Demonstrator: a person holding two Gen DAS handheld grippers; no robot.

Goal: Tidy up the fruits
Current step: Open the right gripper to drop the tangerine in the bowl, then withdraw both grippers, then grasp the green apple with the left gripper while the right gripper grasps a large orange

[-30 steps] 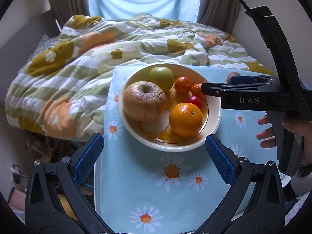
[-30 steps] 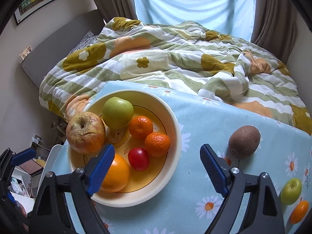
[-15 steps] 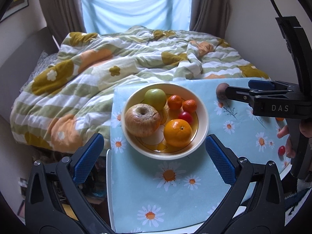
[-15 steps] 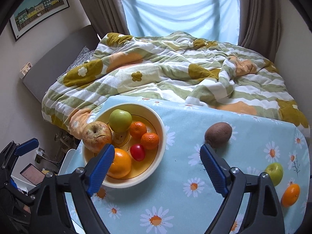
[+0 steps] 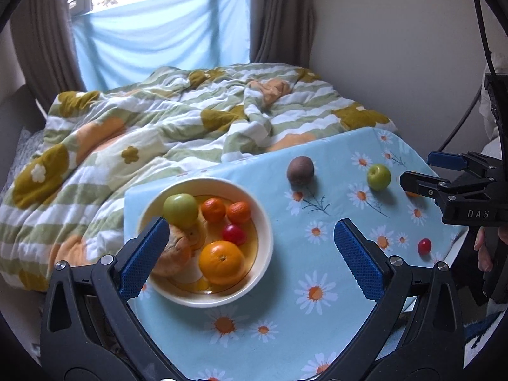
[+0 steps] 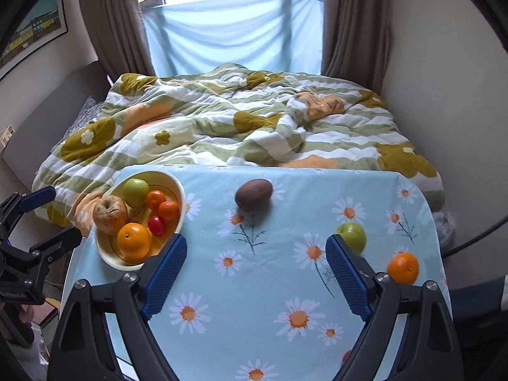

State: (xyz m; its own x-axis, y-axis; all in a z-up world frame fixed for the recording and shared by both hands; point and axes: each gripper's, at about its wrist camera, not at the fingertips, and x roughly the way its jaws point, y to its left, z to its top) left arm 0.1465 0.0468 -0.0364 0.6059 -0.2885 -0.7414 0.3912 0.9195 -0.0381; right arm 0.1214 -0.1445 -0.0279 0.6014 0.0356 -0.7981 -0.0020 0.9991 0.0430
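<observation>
A cream bowl (image 5: 263, 254) (image 6: 182, 197) on the daisy tablecloth holds a wrinkled apple (image 6: 109, 214), a green apple (image 5: 181, 209), two mandarins, a red cherry tomato (image 5: 234, 234) and an orange (image 5: 222, 262). Loose on the cloth lie a kiwi (image 6: 254, 194) (image 5: 300, 170), a green apple (image 6: 352, 235) (image 5: 378, 176), an orange (image 6: 402, 267) and a small red fruit (image 5: 424, 246). My left gripper (image 5: 247, 254) is open and empty, above the bowl's near side. My right gripper (image 6: 255, 273) is open and empty, above the cloth's middle.
The table (image 6: 285, 317) butts against a bed with a green-and-white flowered duvet (image 6: 241, 127). A wall stands close on the right (image 5: 397, 47). The right gripper's body (image 5: 460, 197) shows at the right edge of the left wrist view.
Both grippers have pulled back and up from the bowl, so more of the table shows. The right gripper has shifted right, toward the loose fruit. Both stayed open.
</observation>
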